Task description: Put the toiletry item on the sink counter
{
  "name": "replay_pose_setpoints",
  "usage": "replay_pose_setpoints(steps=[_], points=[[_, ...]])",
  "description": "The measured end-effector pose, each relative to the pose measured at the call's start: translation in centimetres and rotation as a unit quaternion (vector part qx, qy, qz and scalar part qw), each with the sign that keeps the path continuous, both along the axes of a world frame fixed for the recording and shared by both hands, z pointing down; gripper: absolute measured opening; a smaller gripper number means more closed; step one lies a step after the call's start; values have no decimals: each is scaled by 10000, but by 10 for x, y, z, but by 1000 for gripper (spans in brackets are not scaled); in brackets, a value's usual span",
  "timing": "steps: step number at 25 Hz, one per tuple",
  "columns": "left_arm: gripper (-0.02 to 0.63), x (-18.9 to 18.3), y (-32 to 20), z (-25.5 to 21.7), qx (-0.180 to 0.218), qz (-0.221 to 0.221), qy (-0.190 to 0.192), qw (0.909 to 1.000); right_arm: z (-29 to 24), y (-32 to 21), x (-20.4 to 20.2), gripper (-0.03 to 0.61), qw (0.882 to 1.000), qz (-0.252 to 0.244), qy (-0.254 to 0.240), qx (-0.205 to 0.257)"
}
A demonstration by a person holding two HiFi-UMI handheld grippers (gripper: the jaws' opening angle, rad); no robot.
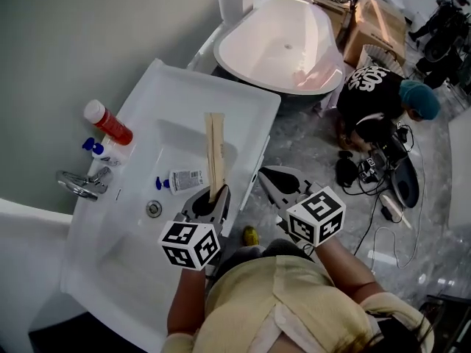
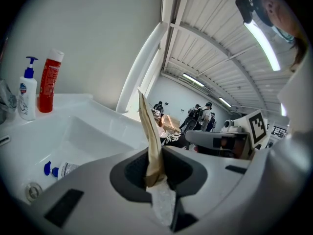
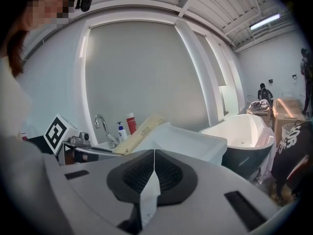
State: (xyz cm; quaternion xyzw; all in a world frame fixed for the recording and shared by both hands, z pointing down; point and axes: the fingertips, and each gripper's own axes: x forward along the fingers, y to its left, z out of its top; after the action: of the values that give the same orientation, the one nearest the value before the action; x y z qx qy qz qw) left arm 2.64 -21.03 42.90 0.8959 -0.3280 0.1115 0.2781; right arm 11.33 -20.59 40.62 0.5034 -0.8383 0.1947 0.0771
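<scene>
In the head view, the near end of the long tan packet [image 1: 214, 149] is hidden inside the left gripper [image 1: 213, 195], which is clamped on it. The flat, stiff, papery strip is held in the air over the basin of the glossy white sink [image 1: 184, 87]. The right gripper [image 1: 274, 182] is seen just past the sink's front edge, pressed together on nothing. A blue-capped tube [image 1: 184, 180] lies in the basin near the round metal drain [image 1: 154, 209]; its print cannot be read. A red bottle [image 1: 109, 122] and a blue pump bottle [image 1: 103, 147] stand on the back ledge by the chrome faucet [image 1: 81, 184].

In the left gripper view, the packet is pinched at its lower end between dark ribbed pads, and its creased length rises at a tilt. The faucet is cut off at the left edge.

In the right gripper view, the pads are shown meeting along one seam. Only the packet's upper part is visible, and an oval bathtub [image 3: 239, 131] stands beyond the sink.
</scene>
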Motion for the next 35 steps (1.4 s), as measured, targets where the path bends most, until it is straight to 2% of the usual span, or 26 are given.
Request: replay_pose_setpoints(steps=[12, 26, 35], points=[[86, 0, -25, 12, -147, -154, 86, 9997, 5, -34, -12, 27, 9997, -224, 46, -22], [87, 40, -72, 35, -436, -509, -173, 9976, 13, -96, 23, 26, 9965, -821, 68, -107], [87, 60, -106, 48, -567, -830, -503, 9937, 20, -137, 39, 27, 9910, -1325, 43, -186]])
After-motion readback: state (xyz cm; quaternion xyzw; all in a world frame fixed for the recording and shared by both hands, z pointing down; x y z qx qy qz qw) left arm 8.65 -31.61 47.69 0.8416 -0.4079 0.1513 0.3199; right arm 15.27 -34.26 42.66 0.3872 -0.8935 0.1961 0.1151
